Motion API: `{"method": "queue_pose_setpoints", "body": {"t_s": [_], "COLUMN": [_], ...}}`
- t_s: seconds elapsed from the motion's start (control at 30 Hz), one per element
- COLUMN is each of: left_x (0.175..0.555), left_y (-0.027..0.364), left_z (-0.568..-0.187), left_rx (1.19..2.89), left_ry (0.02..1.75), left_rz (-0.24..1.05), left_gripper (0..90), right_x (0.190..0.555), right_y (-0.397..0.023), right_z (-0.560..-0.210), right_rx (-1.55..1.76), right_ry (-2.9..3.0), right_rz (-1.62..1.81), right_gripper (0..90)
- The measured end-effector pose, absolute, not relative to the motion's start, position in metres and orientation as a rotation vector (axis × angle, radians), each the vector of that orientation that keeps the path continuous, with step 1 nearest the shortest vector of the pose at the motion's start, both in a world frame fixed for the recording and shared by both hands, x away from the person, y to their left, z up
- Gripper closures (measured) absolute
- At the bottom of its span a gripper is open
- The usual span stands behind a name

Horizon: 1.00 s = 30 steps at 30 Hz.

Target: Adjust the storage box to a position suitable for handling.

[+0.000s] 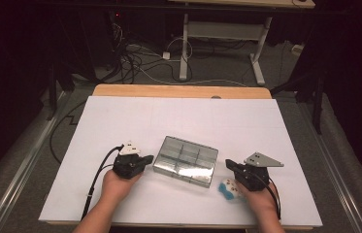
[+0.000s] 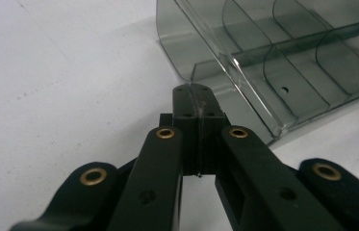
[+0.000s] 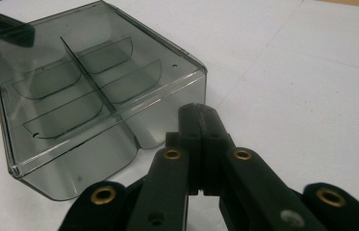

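A smoky clear plastic box [image 1: 186, 161] with inner dividers lies on the white table, near its front. My left gripper [image 1: 149, 158] is shut with nothing in it, its tips just short of the box's left side. In the left gripper view the closed tips [image 2: 194, 94] point at the box's rounded corner [image 2: 206, 57]. My right gripper [image 1: 228, 164] is also shut and empty, a little to the right of the box. The right gripper view has its tips [image 3: 198, 111] close to the box's near corner [image 3: 167, 110], apart from it.
A small blue and white object [image 1: 230, 189] lies on the table just under and left of my right hand. The white board [image 1: 178, 116] stretches away behind the box. Past its far edge are a wooden tabletop strip [image 1: 178, 91], cables and a desk frame on the floor.
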<state>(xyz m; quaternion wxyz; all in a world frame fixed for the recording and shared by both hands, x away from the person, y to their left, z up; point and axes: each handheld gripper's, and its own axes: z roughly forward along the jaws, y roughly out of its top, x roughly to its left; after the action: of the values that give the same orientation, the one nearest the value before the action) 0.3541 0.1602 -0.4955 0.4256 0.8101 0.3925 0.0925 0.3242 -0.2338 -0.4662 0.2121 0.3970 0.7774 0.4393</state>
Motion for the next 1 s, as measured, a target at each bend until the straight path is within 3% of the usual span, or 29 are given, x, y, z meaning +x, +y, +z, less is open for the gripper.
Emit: {"method": "queue_pose_setpoints", "body": {"t_s": [0.43, 1.0], "left_x": [0.348, 0.3], "left_y": [0.154, 0.149], "left_z": [-0.502, -0.494], "left_rx": [2.068, 2.035], "left_ry": [0.957, 0.83], "left_rz": [0.205, 0.208], "left_gripper": [87.7, 87.6], "right_x": [0.326, 0.346], "right_y": [-0.238, -0.237], "right_z": [-0.465, -0.467], "right_rx": [1.132, 1.151], "right_ry": [2.152, 2.199], "right_rz": [1.225, 1.198], "right_gripper": [90.0, 90.0]}}
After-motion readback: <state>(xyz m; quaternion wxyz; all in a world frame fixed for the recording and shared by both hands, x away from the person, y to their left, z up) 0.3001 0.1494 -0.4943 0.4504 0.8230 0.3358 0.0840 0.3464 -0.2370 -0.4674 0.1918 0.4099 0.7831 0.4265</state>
